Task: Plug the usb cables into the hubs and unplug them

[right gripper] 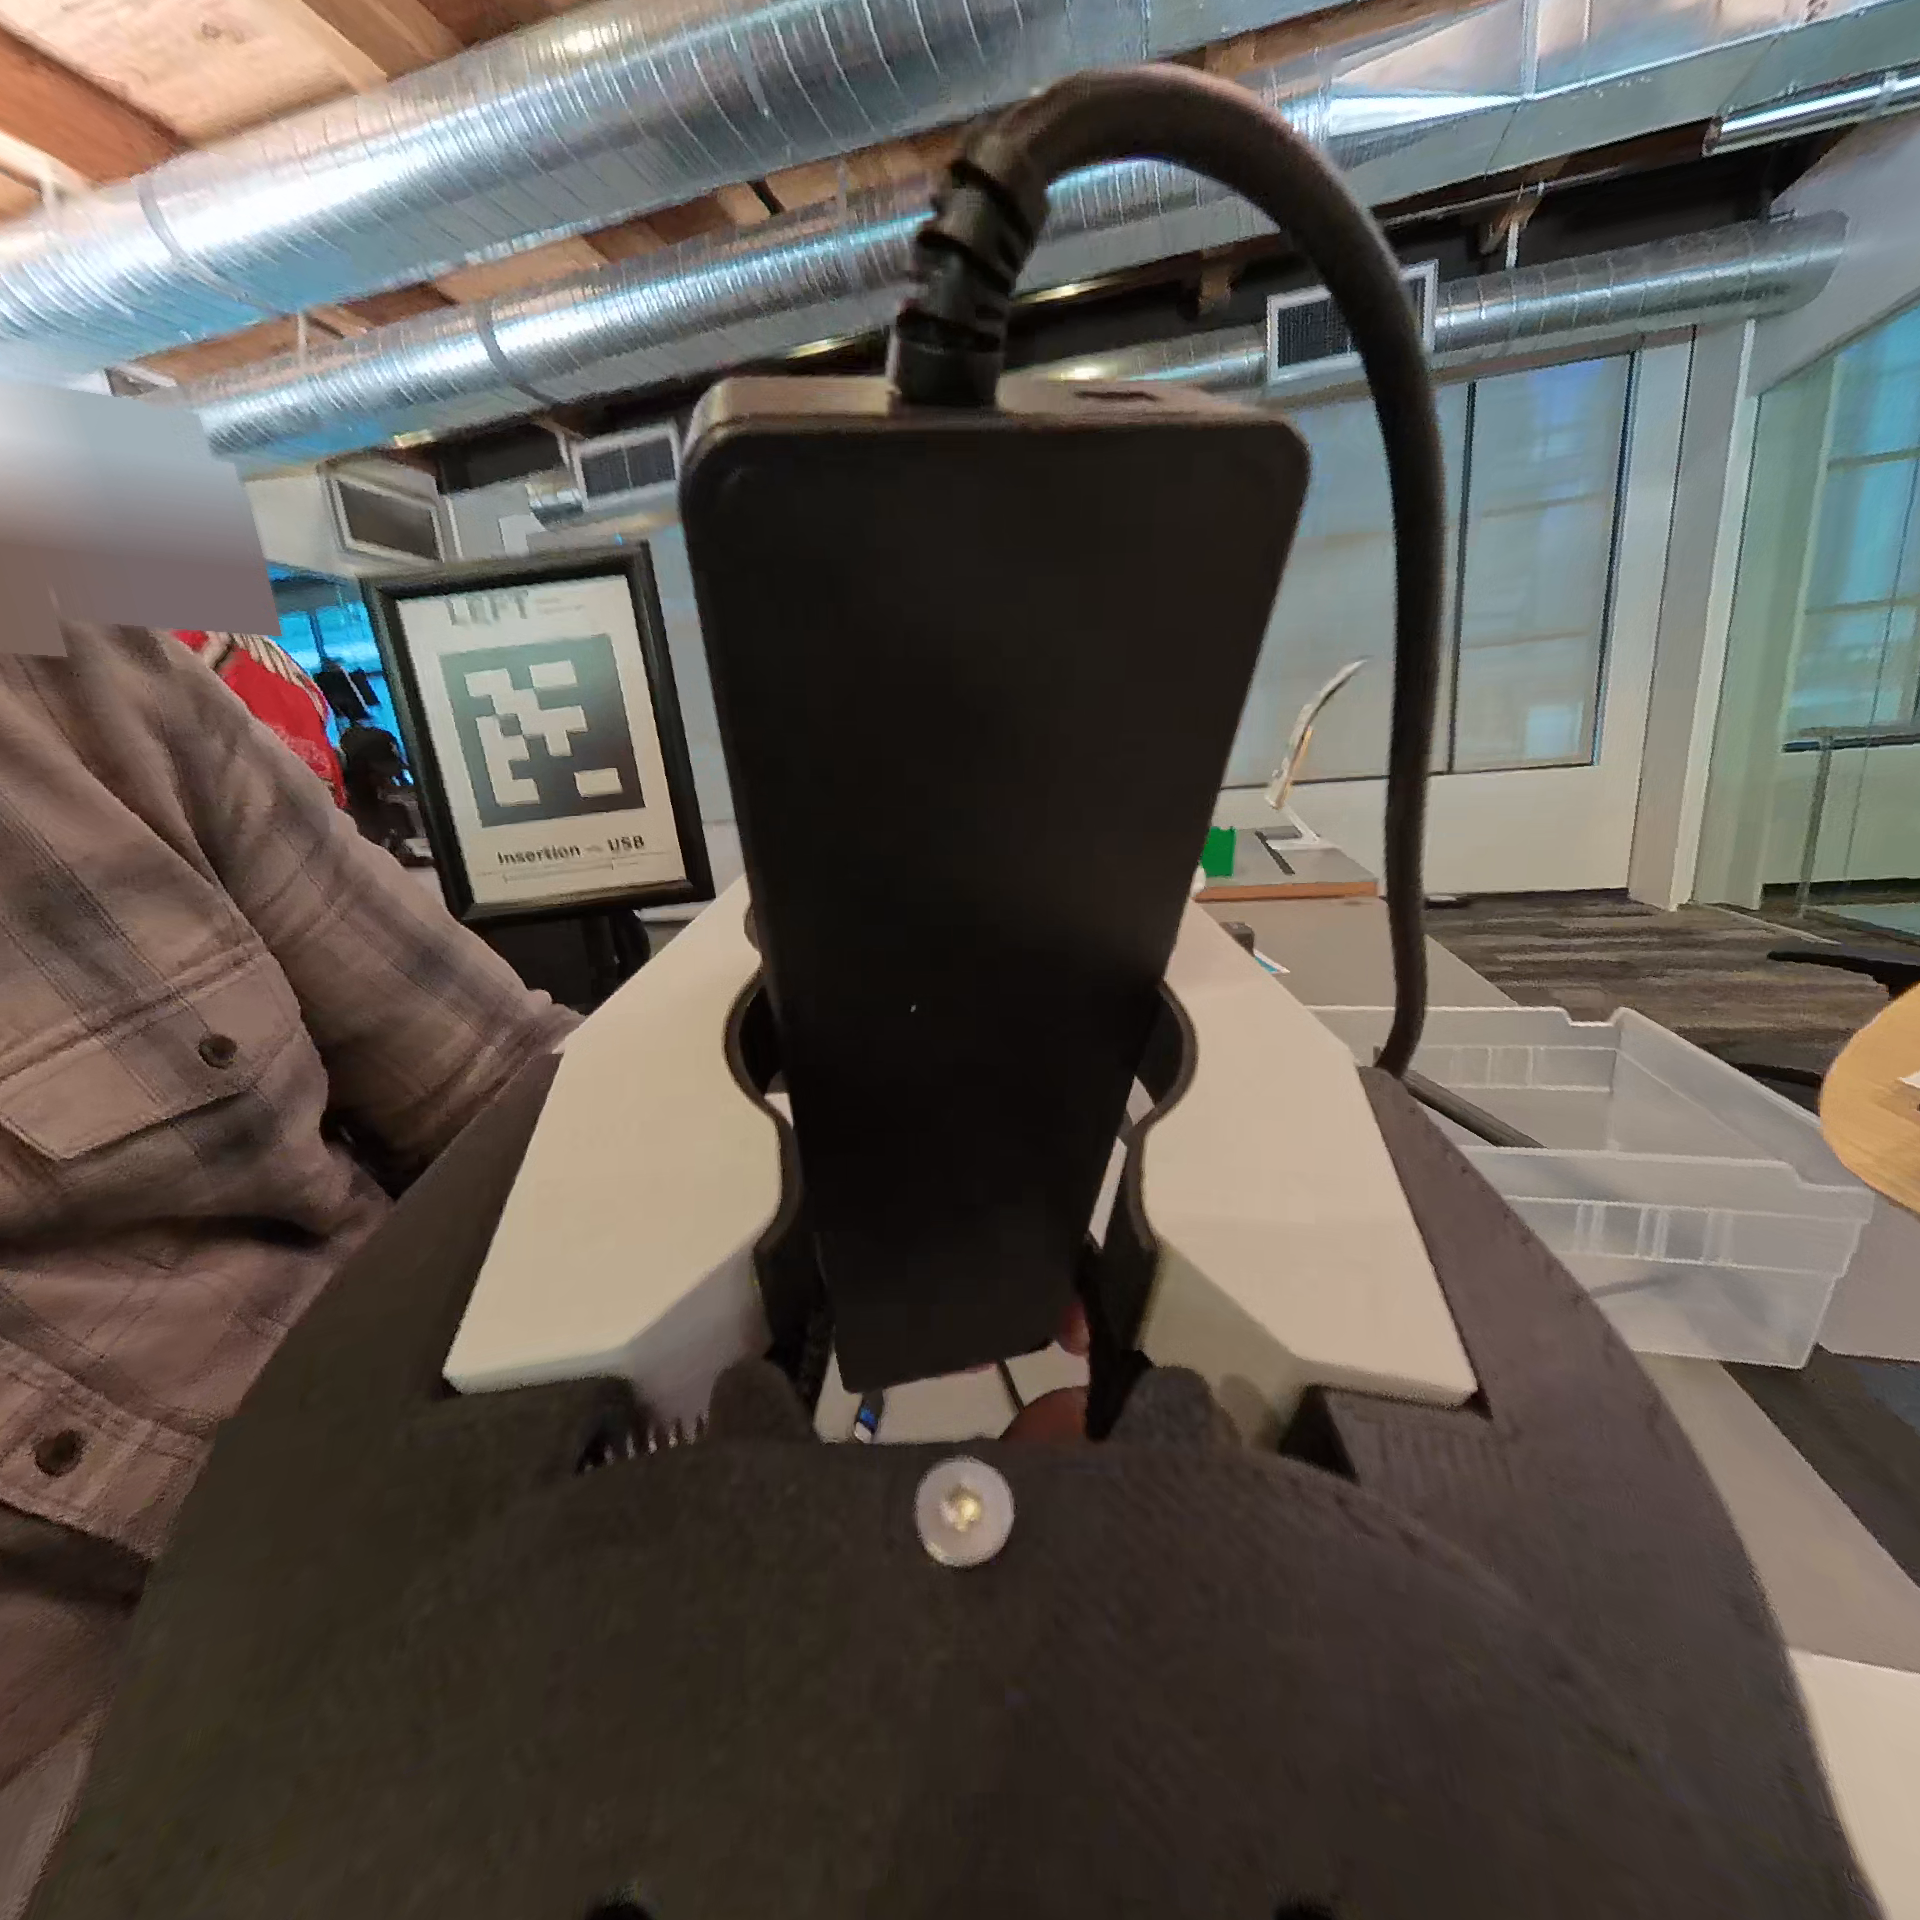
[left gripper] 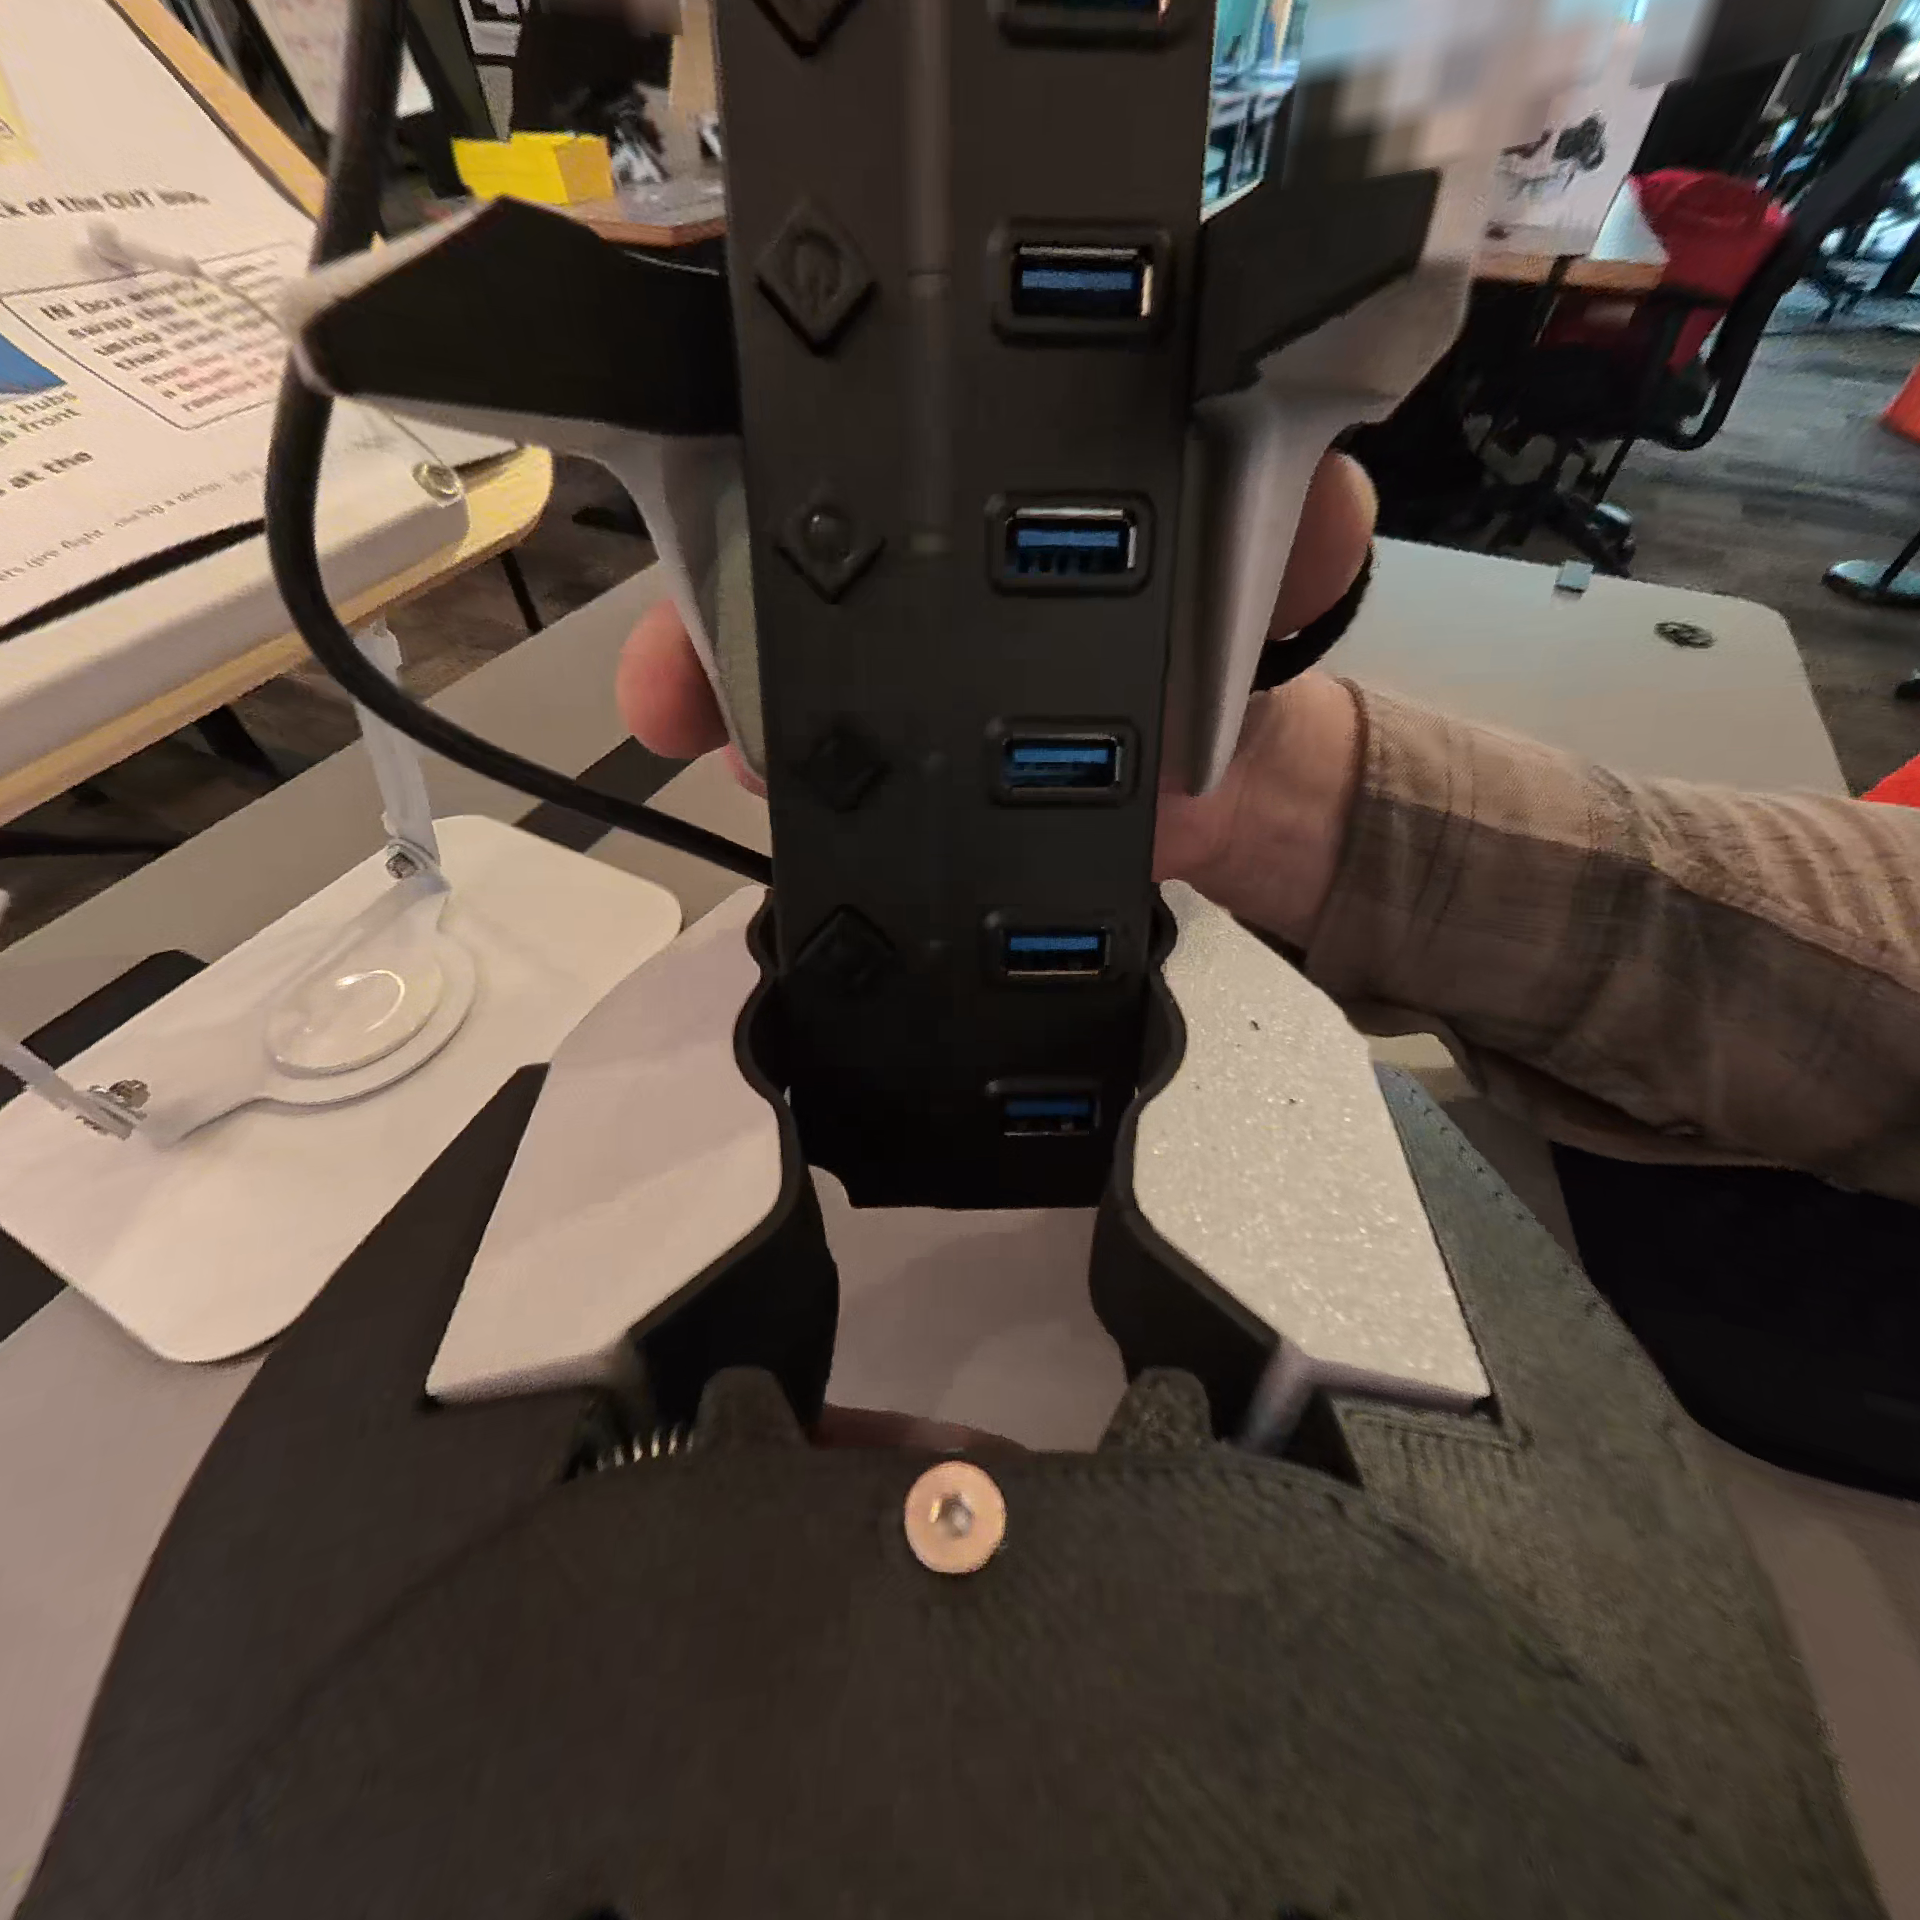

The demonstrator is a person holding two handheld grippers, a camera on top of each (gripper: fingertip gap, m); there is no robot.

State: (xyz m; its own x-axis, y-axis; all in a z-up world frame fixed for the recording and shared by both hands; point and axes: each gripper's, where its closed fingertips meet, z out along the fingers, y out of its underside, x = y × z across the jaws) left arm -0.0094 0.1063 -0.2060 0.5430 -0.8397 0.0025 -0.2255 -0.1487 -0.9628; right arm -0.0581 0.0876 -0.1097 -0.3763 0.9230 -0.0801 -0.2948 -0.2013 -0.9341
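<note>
A long black USB hub (left gripper: 935, 644) with several blue ports and diamond-shaped buttons stands upright between both grippers. The ports that show are empty. My left gripper (left gripper: 961, 935) is shut on the hub's near end, facing its port side. The right gripper's fingers (left gripper: 1236, 582) clamp the hub's sides farther up, with a hand behind them. In the right wrist view, my right gripper (right gripper: 966, 966) is shut on the same hub (right gripper: 987, 779), seen from its plain back. The hub's black cable (right gripper: 1403, 623) leaves its far end and curves down to the right. It also shows in the left wrist view (left gripper: 312, 499).
A white stand base (left gripper: 312, 1039) and a tilted instruction board (left gripper: 156, 364) are on the left. A sleeve (left gripper: 1610, 935) comes in from the right over a pale table (left gripper: 1558, 644). A clear plastic bin (right gripper: 1662, 1195) sits at the right and a framed marker sign (right gripper: 540, 727) behind. There is about 10 cm between the tips of the two grippers.
</note>
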